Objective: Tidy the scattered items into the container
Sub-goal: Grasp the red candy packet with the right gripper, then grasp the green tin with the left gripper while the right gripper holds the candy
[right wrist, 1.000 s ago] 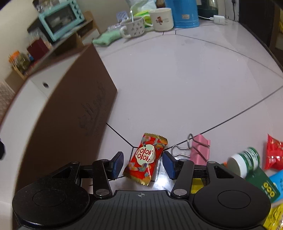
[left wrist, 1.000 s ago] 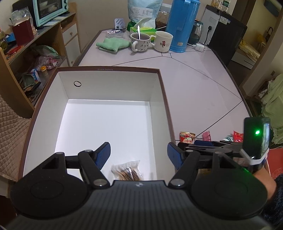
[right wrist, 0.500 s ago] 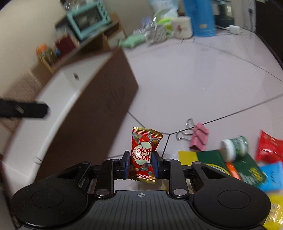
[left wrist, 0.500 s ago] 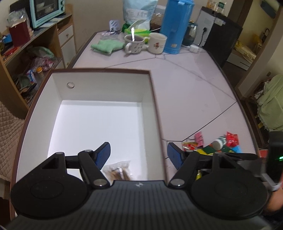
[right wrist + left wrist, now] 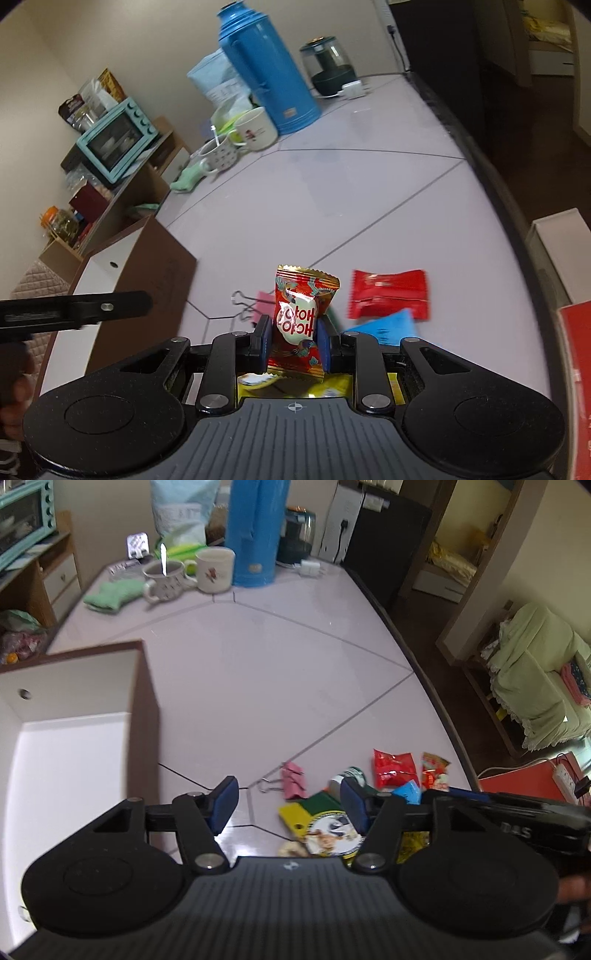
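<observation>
My right gripper (image 5: 294, 338) is shut on a red candy packet (image 5: 300, 317) and holds it upright above the table. The brown box with white inside (image 5: 122, 258) stands to its left, also seen as the box (image 5: 140, 686) at the left of the left wrist view. My left gripper (image 5: 289, 805) is open and empty over the scattered pile: a pink binder clip (image 5: 293, 784), a green-and-yellow packet (image 5: 317, 814), a small white bottle (image 5: 345, 777), red packets (image 5: 395, 768) and a blue packet (image 5: 408, 792).
At the table's far end stand a blue thermos (image 5: 255, 531), two mugs (image 5: 214, 570), a green cloth (image 5: 112, 594) and a small kettle (image 5: 327, 66). A shelf with a teal oven (image 5: 114, 140) lies left. The table edge (image 5: 424, 672) drops off at right.
My right gripper closed on the red candy packet and lifted it off the table. My left gripper swung right, from over the box interior to above the scattered pile.
</observation>
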`<state>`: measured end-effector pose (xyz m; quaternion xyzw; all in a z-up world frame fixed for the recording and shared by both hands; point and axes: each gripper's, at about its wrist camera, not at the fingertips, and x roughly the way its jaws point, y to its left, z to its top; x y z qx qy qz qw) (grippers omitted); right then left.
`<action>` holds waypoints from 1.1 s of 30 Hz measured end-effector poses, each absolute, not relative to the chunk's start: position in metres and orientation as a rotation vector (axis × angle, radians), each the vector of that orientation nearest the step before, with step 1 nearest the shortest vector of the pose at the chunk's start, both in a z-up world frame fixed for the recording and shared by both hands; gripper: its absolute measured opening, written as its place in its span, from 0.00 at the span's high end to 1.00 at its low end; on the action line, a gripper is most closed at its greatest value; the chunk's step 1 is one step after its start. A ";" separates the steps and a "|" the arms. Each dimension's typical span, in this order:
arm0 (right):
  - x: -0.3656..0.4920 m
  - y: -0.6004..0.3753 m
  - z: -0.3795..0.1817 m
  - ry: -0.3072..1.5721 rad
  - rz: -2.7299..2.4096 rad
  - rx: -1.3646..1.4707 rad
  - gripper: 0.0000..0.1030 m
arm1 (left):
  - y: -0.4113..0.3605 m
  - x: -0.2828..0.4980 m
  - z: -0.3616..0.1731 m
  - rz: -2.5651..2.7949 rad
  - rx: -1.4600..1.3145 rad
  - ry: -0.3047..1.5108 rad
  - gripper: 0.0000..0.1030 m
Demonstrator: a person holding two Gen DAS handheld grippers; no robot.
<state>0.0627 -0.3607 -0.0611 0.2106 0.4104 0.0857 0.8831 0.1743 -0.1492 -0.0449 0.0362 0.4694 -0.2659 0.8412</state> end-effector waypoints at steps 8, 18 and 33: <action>0.067 -0.395 -0.065 0.867 0.163 0.451 0.76 | -0.200 0.186 -0.094 -0.530 0.004 1.100 0.47; 0.077 -0.431 -0.073 0.902 0.162 0.454 0.76 | -0.246 0.206 -0.133 -0.431 -0.010 1.151 0.50; 0.086 -0.437 -0.077 0.904 0.222 0.455 0.76 | -0.224 0.180 -0.122 -0.421 0.031 1.108 0.63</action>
